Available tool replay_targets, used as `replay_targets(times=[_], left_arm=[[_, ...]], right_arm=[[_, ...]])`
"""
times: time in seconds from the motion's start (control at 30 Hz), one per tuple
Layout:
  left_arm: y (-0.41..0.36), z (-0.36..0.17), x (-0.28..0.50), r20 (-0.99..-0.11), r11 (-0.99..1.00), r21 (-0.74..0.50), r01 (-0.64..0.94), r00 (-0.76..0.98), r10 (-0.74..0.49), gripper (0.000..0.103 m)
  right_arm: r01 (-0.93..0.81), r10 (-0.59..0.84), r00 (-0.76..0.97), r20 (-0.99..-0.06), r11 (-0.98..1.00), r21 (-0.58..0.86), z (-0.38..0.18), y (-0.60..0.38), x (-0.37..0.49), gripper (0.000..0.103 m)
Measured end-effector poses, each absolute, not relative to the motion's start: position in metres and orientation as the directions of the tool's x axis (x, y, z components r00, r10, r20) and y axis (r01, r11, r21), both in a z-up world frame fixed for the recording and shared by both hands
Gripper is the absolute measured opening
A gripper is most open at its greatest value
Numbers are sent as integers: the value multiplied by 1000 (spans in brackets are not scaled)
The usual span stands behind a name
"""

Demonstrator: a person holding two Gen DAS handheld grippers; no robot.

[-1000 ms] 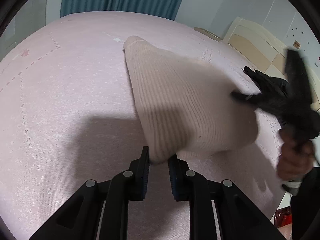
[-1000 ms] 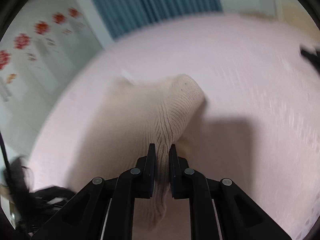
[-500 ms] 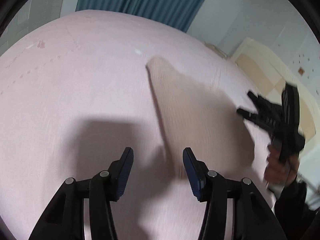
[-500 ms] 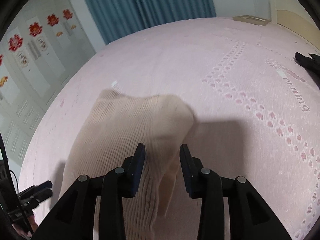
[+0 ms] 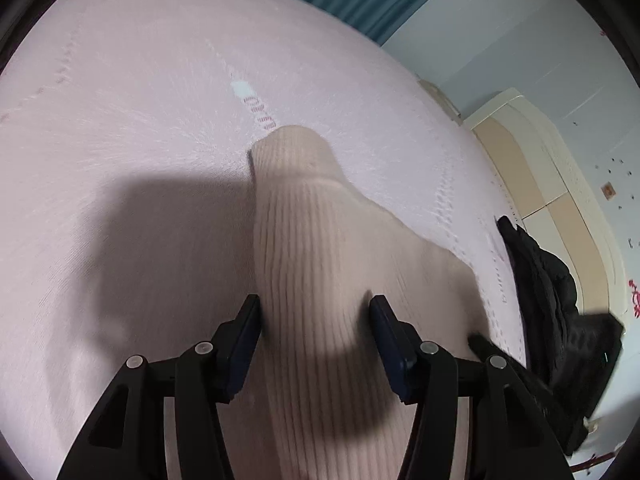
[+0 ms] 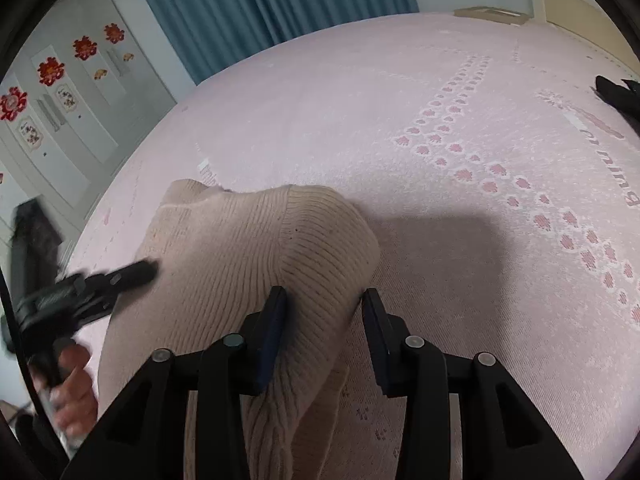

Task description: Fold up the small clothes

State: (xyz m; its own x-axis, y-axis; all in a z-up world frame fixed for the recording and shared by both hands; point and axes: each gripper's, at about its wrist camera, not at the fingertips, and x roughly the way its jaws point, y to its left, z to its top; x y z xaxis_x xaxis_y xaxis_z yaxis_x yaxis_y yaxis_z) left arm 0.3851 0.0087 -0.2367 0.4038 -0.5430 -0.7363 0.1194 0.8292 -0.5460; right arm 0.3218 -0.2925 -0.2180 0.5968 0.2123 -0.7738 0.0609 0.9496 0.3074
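Note:
A beige ribbed knit garment (image 5: 312,240) lies on the pink bed sheet (image 5: 120,100). My left gripper (image 5: 315,320) hovers low over its near part. Its jaws are opening, with the knit between them and the pads not pressing. In the right wrist view the garment (image 6: 240,248) shows a raised fold. My right gripper (image 6: 323,308) straddles that fold. Its jaws are closing, the left pad just meets the fabric, and a gap stays at the right pad. A hand (image 6: 74,384) carries the blurred left gripper (image 6: 144,270) at the garment's left edge.
A black garment (image 5: 540,280) lies on the bed's right side, also seen as the black garment (image 6: 618,94) at the far right. A cream headboard (image 5: 540,160), teal curtain (image 6: 260,0) and wardrobe doors with red flower stickers (image 6: 52,92) surround the bed.
Both grippers were shut on the garment and have let go, and it has dropped onto the sheet. My left gripper swung right over the knit. My right gripper's jaws have narrowed slightly since half a second ago.

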Motion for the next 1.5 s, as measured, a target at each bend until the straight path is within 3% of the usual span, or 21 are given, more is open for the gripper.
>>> replay_targets(times=[0.1,0.17,0.23,0.33,0.47,0.67,0.8,0.93,1.13,1.27,1.37,1.5], left_arm=[[2,-244,408,-723,814,-570,109,403,-561,42],[2,-244,414,-703,802,-585,121,418,-575,26],[5,-245,414,-677,782,-610,128,429,-598,23],[7,-246,412,-681,790,-600,127,438,-588,24],[5,-239,400,-710,828,-549,114,458,-534,37],[-1,-218,383,-742,892,-429,141,509,-437,41],[-5,-198,360,-752,937,-298,183,560,-349,41],[-8,-182,356,-731,939,-253,232,590,-342,46],[-30,-183,380,-738,931,-243,271,571,-359,46],[-41,-207,395,-777,949,-157,274,559,-290,46],[-41,-214,404,-779,951,-162,264,557,-287,46],[-45,-214,403,-782,956,-135,262,564,-265,46]], right_arm=[[39,195,601,-775,962,272,-219,-289,321,16],[31,180,610,-772,968,250,-220,-287,321,14],[38,194,613,-766,961,273,-223,-290,320,12],[48,207,612,-764,954,297,-226,-295,319,10],[55,175,604,-777,964,260,-227,-293,319,10],[64,133,594,-793,975,212,-220,-286,320,12],[58,126,632,-764,976,209,-203,-286,310,19],[27,122,661,-740,982,186,-189,-274,313,20],[5,116,632,-766,988,154,-205,-264,336,21],[37,97,610,-786,988,151,-222,-275,344,21],[53,118,598,-792,981,186,-229,-280,349,21],[51,73,592,-803,990,128,-233,-271,354,20]])
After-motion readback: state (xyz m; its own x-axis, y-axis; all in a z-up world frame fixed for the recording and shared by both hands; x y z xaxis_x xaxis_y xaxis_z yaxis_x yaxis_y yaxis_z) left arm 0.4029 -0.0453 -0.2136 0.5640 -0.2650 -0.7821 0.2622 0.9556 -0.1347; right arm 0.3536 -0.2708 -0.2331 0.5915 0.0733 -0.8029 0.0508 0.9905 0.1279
